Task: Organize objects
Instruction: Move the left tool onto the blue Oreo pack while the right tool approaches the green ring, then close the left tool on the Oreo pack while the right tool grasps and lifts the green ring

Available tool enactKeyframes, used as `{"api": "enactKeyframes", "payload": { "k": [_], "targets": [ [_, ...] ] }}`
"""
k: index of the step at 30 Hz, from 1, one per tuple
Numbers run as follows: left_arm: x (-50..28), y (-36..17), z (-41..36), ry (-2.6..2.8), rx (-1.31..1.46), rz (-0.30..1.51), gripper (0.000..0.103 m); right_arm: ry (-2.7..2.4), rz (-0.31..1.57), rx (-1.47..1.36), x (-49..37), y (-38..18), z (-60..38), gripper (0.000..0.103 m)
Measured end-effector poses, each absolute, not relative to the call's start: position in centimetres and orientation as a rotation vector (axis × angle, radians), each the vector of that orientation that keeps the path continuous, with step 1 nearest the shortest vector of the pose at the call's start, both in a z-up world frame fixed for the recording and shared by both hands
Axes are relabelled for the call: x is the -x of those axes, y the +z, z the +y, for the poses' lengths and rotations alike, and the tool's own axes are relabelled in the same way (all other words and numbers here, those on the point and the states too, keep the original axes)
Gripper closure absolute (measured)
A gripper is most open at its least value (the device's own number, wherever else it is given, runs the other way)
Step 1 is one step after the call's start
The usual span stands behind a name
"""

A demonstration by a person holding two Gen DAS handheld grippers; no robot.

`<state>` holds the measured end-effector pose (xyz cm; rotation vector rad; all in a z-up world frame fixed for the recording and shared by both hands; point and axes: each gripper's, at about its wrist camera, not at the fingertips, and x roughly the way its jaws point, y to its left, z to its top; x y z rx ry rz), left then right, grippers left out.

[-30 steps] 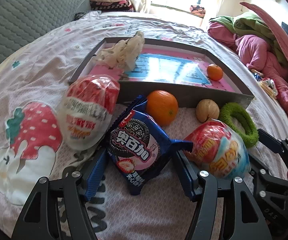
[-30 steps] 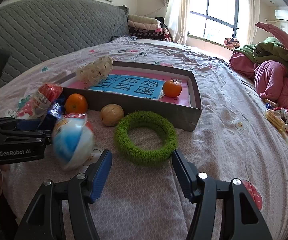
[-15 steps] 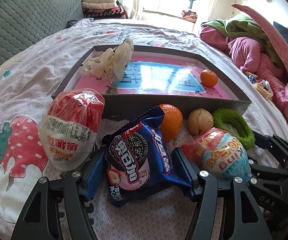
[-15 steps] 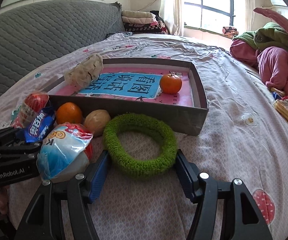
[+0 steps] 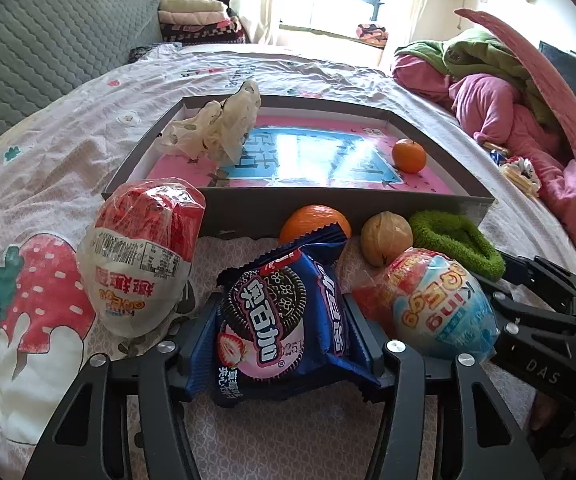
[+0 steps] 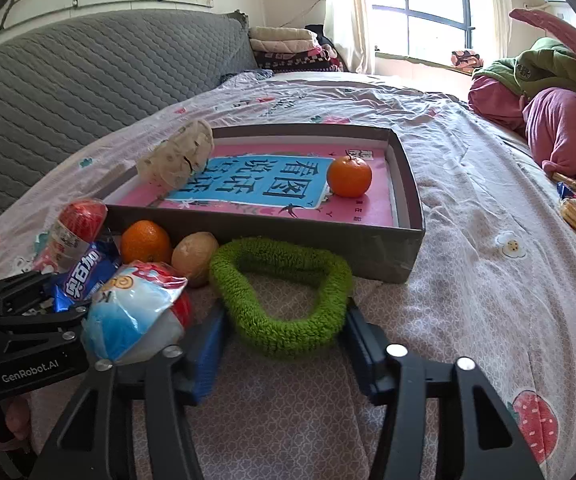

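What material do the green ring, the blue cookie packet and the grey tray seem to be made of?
Green ring: soft fuzzy fabric, probably chenille or terry; its nap is shaggy and matte, and it bends out of round.
Blue cookie packet: thin glossy plastic film, with crinkles, highlights and a serrated sealed edge.
Grey tray: looks like matte cardboard, with thin straight walls and a printed paper liner; uncertain.

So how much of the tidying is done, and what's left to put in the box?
Done: a small orange and a crumpled bag sit in the box. In hand: the left gripper is closing around the blue cookie pack, and the right gripper is closing around the green fuzzy ring. Left on the bed: the other orange, a walnut and two wrapped toy eggs.
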<state>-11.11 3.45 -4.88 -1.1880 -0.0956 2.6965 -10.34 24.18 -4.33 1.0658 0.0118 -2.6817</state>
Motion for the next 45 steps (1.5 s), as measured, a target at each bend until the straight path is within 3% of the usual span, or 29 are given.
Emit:
{"api": "enactKeyframes", "payload": {
  "k": [5,8,13,23,45],
  "targets": [
    [10.9,-4.8,3.1,2.687,1.187,-0.119,0.048,-2.664,0.023,-1.017,9.8,-4.0,23.9,0.072],
    [10.7,-4.8,3.0,2.686,1.182,-0.118,0.05,-2.656,0.074,-0.973,9.3,-3.6,23.2,0.094],
    [10.5,-4.9,3.1,2.686,1.182,-0.106,0.05,-2.676,0.127,-0.911,8.6,-3.0,22.7,0.095],
    [10.7,-5.0,3.1,2.677,1.193,-0.111,0.05,-2.668,-0.067,-0.923,9.5,-2.9,24.5,0.095],
    [10.5,-4.8,2.6,2.656,1.182,-0.174,0.05,-2.802,0.04,-0.809,11.1,-1.3,23.8,0.095]
  ]
}}
